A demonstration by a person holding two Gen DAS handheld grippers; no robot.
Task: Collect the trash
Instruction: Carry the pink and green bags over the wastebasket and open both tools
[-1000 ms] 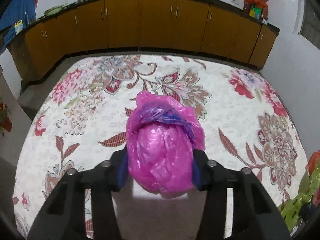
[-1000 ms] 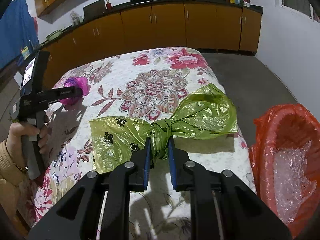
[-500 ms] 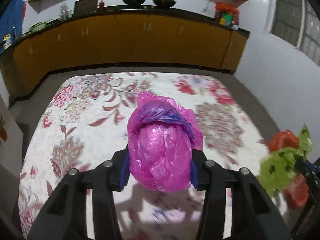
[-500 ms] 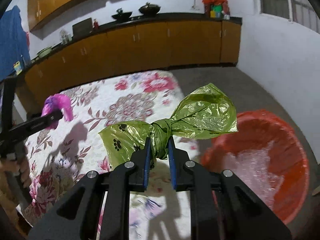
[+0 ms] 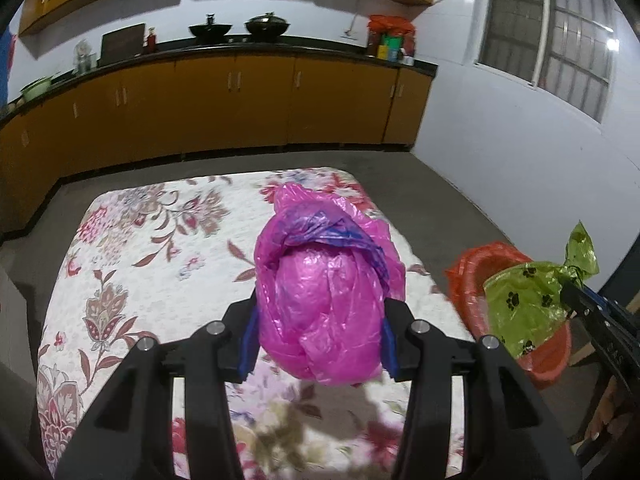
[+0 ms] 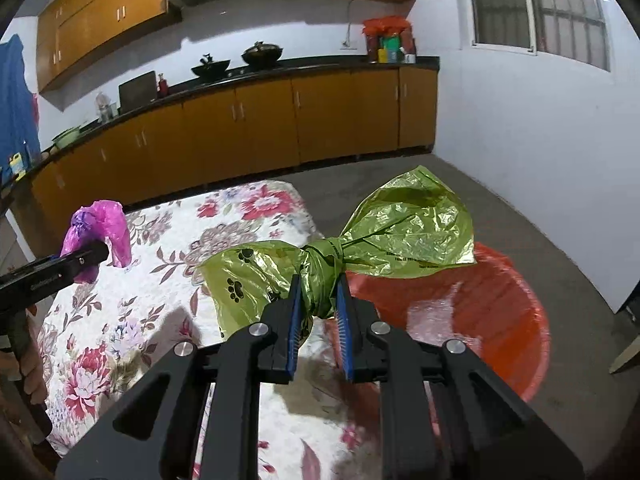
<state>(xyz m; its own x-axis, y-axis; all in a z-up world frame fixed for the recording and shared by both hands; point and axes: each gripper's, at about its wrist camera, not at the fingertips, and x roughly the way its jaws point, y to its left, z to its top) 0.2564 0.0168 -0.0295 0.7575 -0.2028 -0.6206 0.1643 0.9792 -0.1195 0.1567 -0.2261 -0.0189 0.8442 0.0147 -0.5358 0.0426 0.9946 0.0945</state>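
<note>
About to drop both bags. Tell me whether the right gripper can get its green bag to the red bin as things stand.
Probably yes. The right gripper, shut on the green bag at its knot, is beside the red bin, whose open top looks unobstructed; the pink bag is off to the side.

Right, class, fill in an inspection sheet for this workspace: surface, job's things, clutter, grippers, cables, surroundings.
Surface: floral cloth over the table.
Job's things: pink bag; green bag with paw prints, knotted; red bin beside the table.
Clutter: nothing seen on the cloth.
Grippers: left gripper clamps the pink bag; right gripper pinches the green bag's knot, above the bin's near edge.
Cables: a wire on the far wall.
Surroundings: orange cabinets, pans on the counter, window.
</note>
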